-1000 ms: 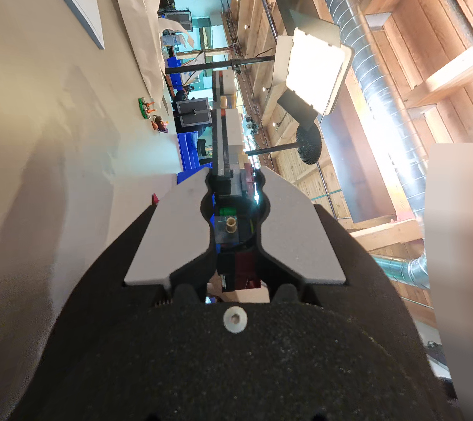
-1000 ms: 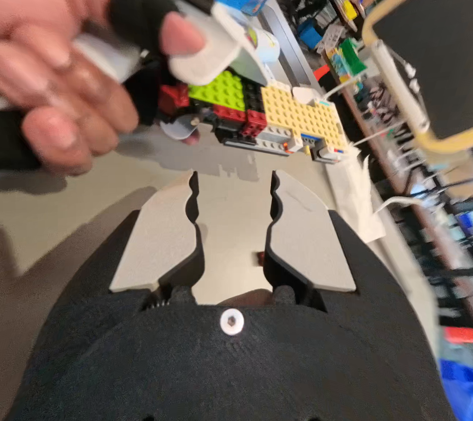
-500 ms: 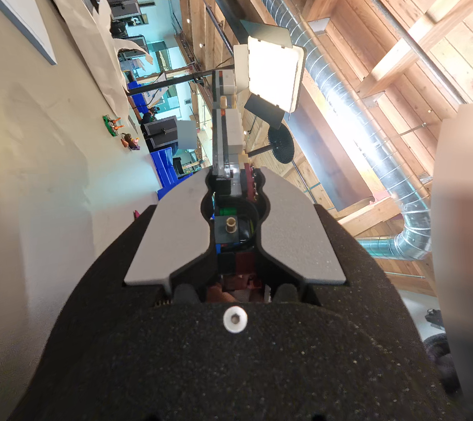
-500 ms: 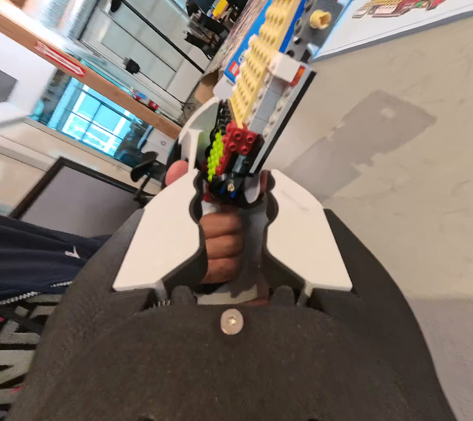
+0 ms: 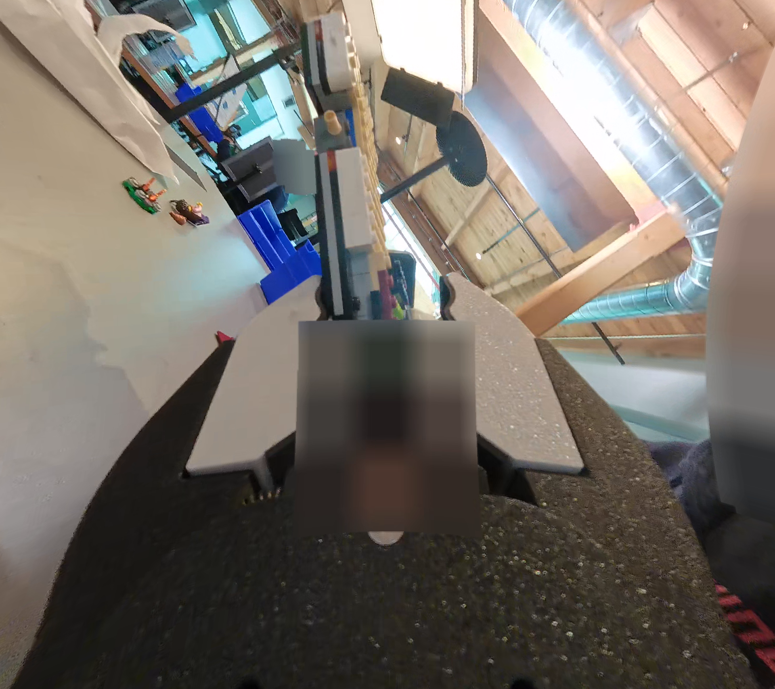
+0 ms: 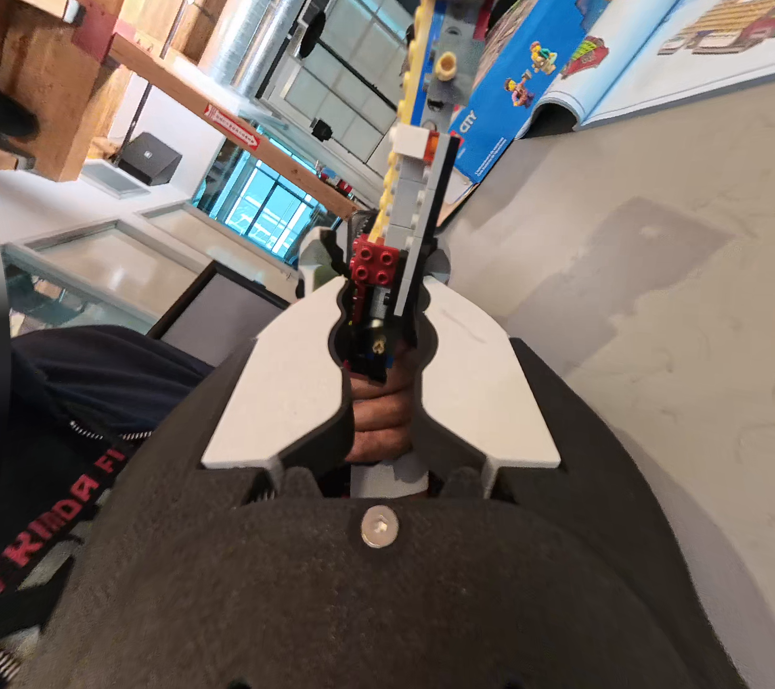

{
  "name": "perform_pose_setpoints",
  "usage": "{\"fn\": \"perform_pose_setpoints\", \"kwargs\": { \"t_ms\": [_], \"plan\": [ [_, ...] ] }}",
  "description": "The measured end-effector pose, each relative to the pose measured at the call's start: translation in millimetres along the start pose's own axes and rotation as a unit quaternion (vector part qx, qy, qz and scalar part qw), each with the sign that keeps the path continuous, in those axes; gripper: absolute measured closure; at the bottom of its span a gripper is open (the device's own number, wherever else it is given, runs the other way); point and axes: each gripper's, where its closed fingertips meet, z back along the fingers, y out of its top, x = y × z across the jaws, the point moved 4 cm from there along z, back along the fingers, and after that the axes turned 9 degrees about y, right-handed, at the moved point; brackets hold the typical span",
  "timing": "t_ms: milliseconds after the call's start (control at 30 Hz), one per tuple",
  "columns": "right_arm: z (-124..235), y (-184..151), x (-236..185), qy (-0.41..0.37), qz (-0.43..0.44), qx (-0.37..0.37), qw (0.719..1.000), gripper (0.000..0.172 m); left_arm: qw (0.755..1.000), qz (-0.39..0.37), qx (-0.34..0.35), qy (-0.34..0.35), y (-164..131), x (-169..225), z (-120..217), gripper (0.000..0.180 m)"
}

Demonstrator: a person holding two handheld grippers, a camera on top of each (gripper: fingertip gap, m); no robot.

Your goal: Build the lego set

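A long brick model [image 5: 348, 199] of grey, white, tan, red and lime bricks stands on end in the air between both grippers. In the left wrist view my left gripper [image 5: 382, 291] is open. Its left finger [image 5: 293, 304] lies against the model's black and grey plate, and its right finger [image 5: 465, 304] stands apart from the bricks. In the right wrist view my right gripper [image 6: 383, 291] is shut on the model's [image 6: 413, 199] lower end, by the red brick [image 6: 373, 262]. The left gripper's fingers [image 6: 310, 262] show just beyond. A blurred patch hides the base of the left jaws.
The grey table [image 5: 84, 291] carries small brick figures [image 5: 142, 193], white paper [image 5: 105, 52], a blue box [image 6: 532, 52] and an open booklet [image 6: 671, 23]. Blue bins [image 5: 276, 249] and a light panel [image 5: 419, 6] stand beyond. A person's hand [image 6: 377, 417] is behind my right fingers. Less than 4 cm separates the two grippers' tips.
My right gripper swung in from the table, came around the model's lower end and shut on it. My left gripper, shut on the model before, has opened.
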Motion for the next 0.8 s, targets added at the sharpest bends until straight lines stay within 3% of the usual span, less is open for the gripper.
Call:
{"fn": "perform_pose_setpoints", "kwargs": {
  "t_ms": [267, 533, 667, 800],
  "plan": [
    [-2, -6, -9, 0.063, -0.001, -0.112, 0.992, 0.145, 0.998, 0.003, -0.055, -0.026, 23, 5, 14, 0.130],
    [-15, -5, -4, 0.086, -0.034, -0.150, 0.984, 0.146, 0.989, 0.022, -0.147, -0.008, 15, -1, 20, 0.144],
    [-18, 3, 6, 0.059, -0.038, -0.135, 0.988, 0.146, 0.989, 0.083, -0.122, 0.011, 15, -7, 23, 0.150],
    [-16, 9, 14, -0.022, 0.066, -0.153, 0.986, 0.140, 0.981, 0.170, -0.079, 0.050, 15, -23, 27, 0.154]
  ]
}}
